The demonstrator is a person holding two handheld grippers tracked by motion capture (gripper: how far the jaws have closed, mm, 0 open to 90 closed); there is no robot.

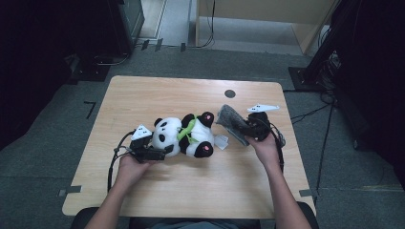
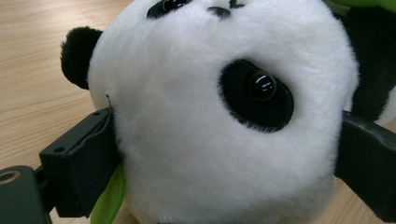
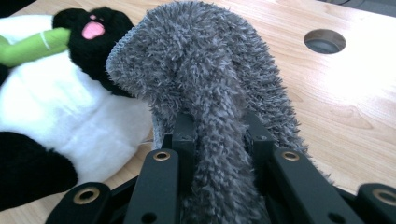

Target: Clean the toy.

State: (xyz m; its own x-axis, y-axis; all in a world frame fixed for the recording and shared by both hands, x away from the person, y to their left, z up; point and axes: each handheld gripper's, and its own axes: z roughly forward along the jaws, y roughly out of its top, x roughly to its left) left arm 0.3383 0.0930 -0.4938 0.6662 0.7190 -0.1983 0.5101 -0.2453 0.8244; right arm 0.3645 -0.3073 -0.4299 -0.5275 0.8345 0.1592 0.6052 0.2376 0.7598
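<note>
Clamping the round white head of the black-and-white plush panda (image 1: 184,136) between its two black jaws, my left gripper (image 1: 152,151) pins the toy on its back near the middle of the pale wooden table (image 1: 143,95). My right gripper (image 1: 252,132) has its jaws pinched tight on a fuzzy grey cloth (image 1: 229,118), which stands up from them just beside the panda's pink-soled foot. A green plush bamboo stalk (image 1: 187,129) crosses the belly. A round cable hole (image 1: 229,93) lies beyond the cloth.
</note>
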